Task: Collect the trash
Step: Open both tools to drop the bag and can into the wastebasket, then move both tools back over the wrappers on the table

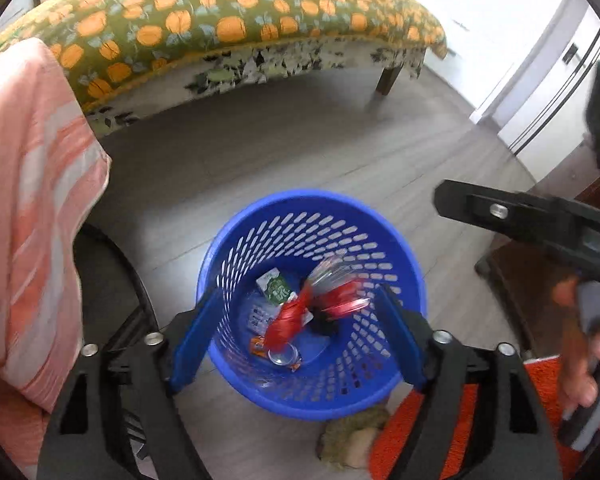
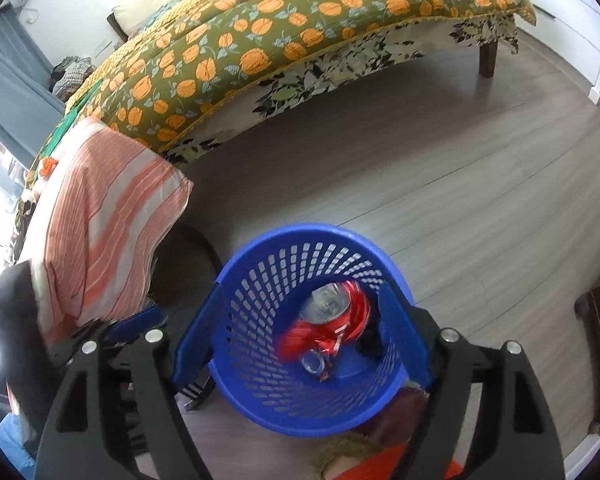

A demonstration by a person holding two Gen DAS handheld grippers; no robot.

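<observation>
A blue perforated basket stands on the floor and shows in both views. In it lie a red crushed can, blurred as if falling, a red wrapper, a green and white carton and other small trash. The right wrist view shows the red can inside the basket. My left gripper is open and empty above the basket. My right gripper is open and empty above the basket; its body also shows at the right of the left wrist view.
A bed with an orange-flowered green cover stands behind the basket. An orange striped cloth hangs over a chair at the left. An orange mat and a brownish object lie by the basket. Grey wood floor surrounds it.
</observation>
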